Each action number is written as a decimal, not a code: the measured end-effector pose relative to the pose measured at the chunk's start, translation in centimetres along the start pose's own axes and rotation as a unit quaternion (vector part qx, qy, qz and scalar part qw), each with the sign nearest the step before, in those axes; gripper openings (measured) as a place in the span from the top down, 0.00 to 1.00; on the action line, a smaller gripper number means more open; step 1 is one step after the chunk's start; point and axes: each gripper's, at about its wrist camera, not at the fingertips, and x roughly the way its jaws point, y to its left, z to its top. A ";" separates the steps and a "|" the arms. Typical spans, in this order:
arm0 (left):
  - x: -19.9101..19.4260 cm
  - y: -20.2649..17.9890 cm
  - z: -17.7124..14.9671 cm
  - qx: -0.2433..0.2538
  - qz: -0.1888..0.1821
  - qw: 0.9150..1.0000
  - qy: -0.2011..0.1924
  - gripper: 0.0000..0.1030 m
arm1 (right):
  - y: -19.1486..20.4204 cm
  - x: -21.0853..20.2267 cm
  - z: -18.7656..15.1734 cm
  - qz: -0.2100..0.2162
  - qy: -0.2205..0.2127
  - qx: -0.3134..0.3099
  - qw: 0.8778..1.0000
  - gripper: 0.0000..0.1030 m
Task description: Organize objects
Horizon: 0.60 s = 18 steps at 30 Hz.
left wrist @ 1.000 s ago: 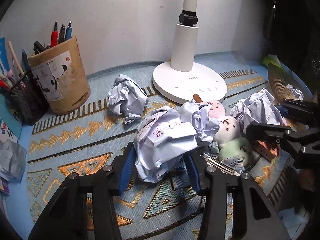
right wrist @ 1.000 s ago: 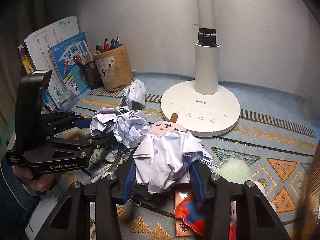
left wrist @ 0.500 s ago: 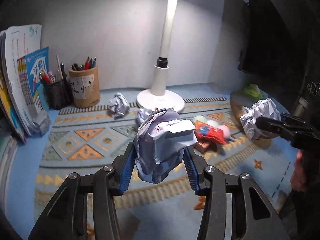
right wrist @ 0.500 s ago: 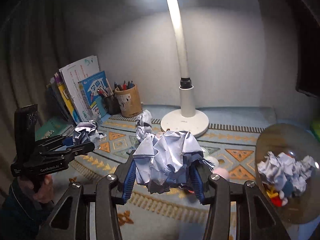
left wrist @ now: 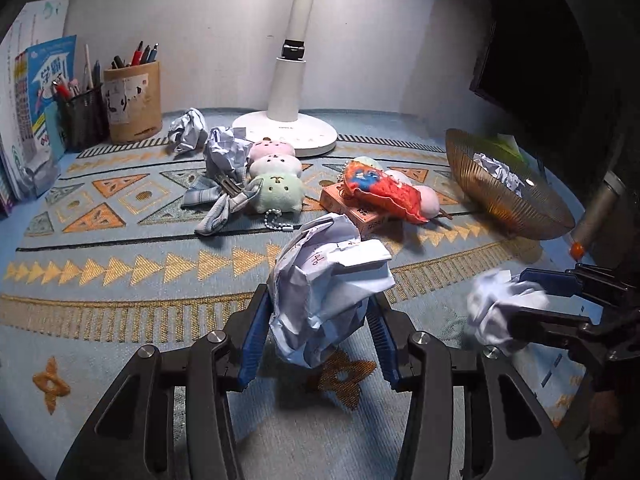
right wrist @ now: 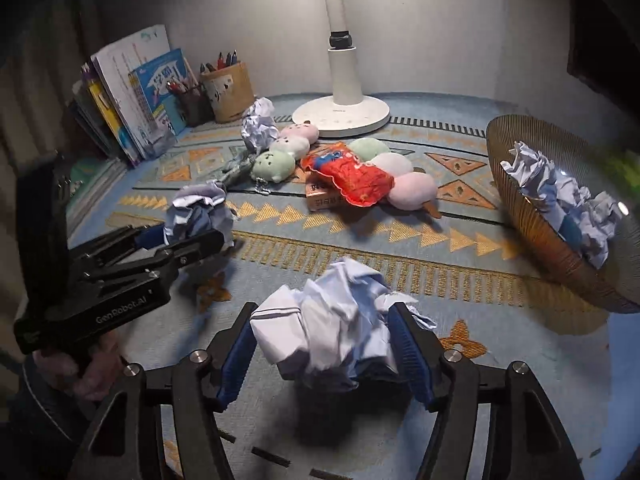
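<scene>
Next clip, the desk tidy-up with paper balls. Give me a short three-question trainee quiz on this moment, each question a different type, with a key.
1. True or false: the left gripper is empty.
2. Multiple choice: what already lies in the ribbed bowl? A) pens B) crumpled paper C) plush toys
3. Fill in: the red snack packet lies on top of a small orange ____.

Key
1. False: it is shut on a paper ball with writing; the right gripper grips a second paper ball.
2. B: bowl paper is visible inside.
3. Box: the orange box sits under the packet, beside the plush toys.
</scene>
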 end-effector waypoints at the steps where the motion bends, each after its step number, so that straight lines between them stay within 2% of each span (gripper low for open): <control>1: 0.0 0.1 0.0 -0.001 -0.002 1.000 0.000 0.57 | -0.5 -0.2 -0.4 0.011 -0.005 0.008 1.000 0.29; 3: -0.1 0.0 0.0 0.001 -0.003 1.000 -0.002 0.56 | -0.9 -0.8 -1.0 0.020 -0.021 0.021 0.999 0.17; 6: -0.2 -0.2 0.0 0.006 -0.006 1.000 -0.005 0.55 | -1.4 -1.4 -2.0 0.035 -0.027 0.032 0.998 0.11; 11: -0.3 0.3 0.0 -0.005 -0.010 1.000 -0.007 0.54 | -2.0 -1.6 -2.8 0.021 -0.041 0.039 0.998 0.09; 13: -0.3 0.5 0.0 -0.009 -0.014 1.000 -0.008 0.54 | -3.1 -2.4 -3.0 -0.016 -0.066 0.058 0.996 0.09; 16: -0.3 0.5 0.0 -0.010 -0.016 1.000 -0.009 0.54 | -5.3 -3.3 -3.0 -0.067 -0.079 0.083 0.991 0.09; 18: -0.4 0.4 0.0 -0.009 -0.018 1.000 -0.009 0.54 | -6.1 -3.4 -3.0 -0.052 -0.072 0.086 0.992 0.09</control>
